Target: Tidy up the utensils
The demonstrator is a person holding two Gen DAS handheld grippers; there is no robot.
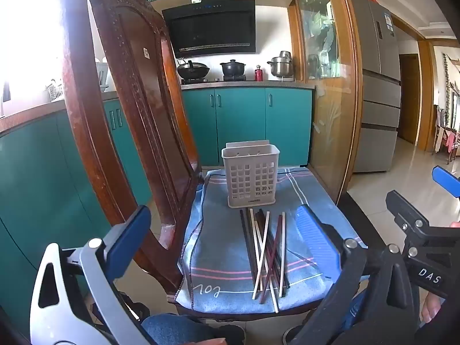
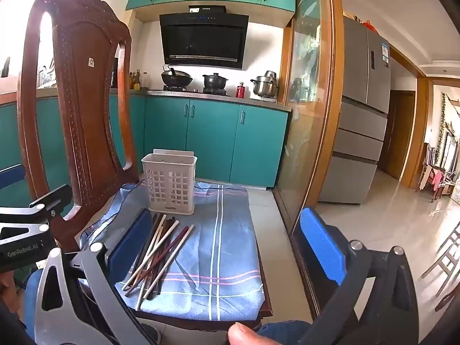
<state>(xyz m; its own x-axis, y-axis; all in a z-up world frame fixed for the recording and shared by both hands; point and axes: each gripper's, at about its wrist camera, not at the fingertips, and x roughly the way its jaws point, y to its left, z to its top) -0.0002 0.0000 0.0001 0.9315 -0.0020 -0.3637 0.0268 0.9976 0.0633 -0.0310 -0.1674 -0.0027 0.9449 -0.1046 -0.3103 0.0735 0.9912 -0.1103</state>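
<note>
A loose pile of several chopsticks point(image 1: 266, 254), pale and dark, lies on a blue checked cloth point(image 1: 218, 247) spread over a wooden chair seat. Behind it stands a white slotted utensil holder point(image 1: 250, 174), upright, with dark tips showing through its lower slots. My left gripper point(image 1: 222, 241) is open, hovering in front of the pile with nothing between its blue pads. In the right wrist view the same chopsticks point(image 2: 156, 254) and holder point(image 2: 170, 181) sit left of centre. My right gripper point(image 2: 227, 244) is open and empty, held over the cloth point(image 2: 227, 238) to the right of the pile.
The carved chair back point(image 1: 129, 109) rises close on the left. A glass sliding door with a wooden frame point(image 2: 310, 132) stands just right of the chair. Teal kitchen cabinets and a stove with pots lie behind. A person's blue-clad knee point(image 1: 172, 329) and a thumb point(image 2: 247, 335) are at the bottom.
</note>
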